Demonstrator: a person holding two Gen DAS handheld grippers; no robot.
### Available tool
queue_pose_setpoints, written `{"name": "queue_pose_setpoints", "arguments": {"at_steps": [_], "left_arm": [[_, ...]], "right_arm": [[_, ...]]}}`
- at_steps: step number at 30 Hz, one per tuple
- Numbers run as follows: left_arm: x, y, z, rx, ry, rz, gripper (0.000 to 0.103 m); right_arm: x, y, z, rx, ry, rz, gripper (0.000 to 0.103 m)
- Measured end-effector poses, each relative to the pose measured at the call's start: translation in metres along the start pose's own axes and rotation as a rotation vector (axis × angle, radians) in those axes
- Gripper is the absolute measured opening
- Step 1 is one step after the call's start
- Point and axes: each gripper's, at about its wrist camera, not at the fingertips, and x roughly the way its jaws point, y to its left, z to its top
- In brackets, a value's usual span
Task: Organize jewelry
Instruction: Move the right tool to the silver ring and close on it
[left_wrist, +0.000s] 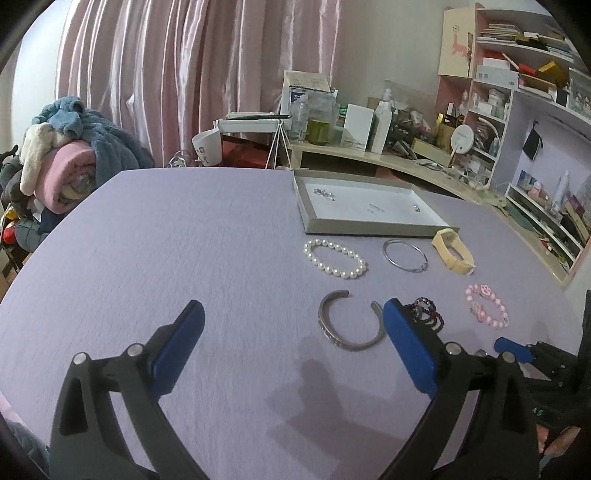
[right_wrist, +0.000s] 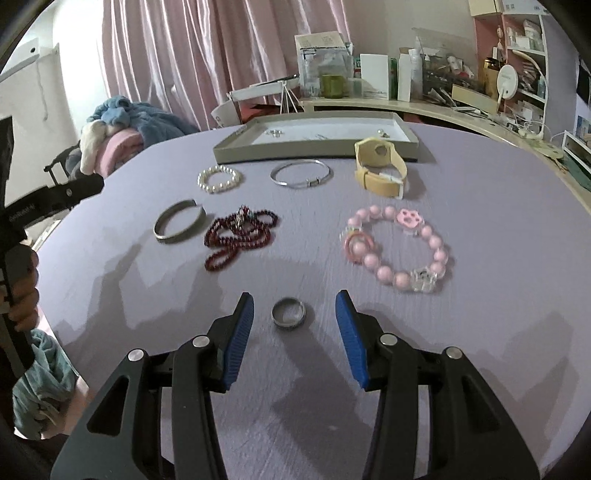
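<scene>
Lilac cloth covers the surface (right_wrist: 480, 192), and on it the jewelry is laid out in loose rows before a shallow grey tray (right_wrist: 229, 149) at the far side. A small dark ring (right_wrist: 289, 312) lies flat directly ahead of the right tool (right_wrist: 294, 317), framed between its two blue pads, which stand part-way open and touch nothing; the ring is seen to sit just beyond the pad tips, centred in the gap. Being round, the ring offers no long axis, so a straight advance along the tool's own line is judged sufficient. The left tool (left_wrist: 291, 325) is spread wide and is empty; an open silver cuff (left_wrist: 349, 325) lies ahead of it toward its right pad, the cuff's gap facing away toward the tray. The right hand is judged the nearer to a grasp. A pink bead bracelet (right_wrist: 399, 251) lies beyond to the right, and a dark red bead strand (right_wrist: 240, 236) beyond to the left, both well clear of the ring.
</scene>
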Motion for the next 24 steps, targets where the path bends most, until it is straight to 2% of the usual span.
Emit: {"name": "queue_pose_setpoints", "arguments": {"at_steps": [10,14,19,20,24], "left_arm": [[0.0,-0.004,-0.002,0.015,0.008,0.003,0.097],[0.0,-0.005,-0.003,0.021,0.011,0.004,0.097],[0.003,-0.005,-0.005,0.026,0.019,0.007,0.098],[0.003,-0.005,-0.005,0.026,0.02,0.008,0.098],[0.007,-0.007,-0.006,0.032,0.035,0.008,0.099]], "right_arm": [[0.004,0.011,-0.005,-0.061,-0.011,-0.05,0.048],[0.005,0.016,-0.005,-0.084,-0.016,-0.058,0.039],[0.006,0.016,-0.004,-0.083,-0.018,-0.063,0.034],[0.006,0.016,-0.005,-0.091,-0.02,-0.064,0.024],[0.005,0.017,-0.004,-0.087,-0.013,-0.067,0.022]]}}
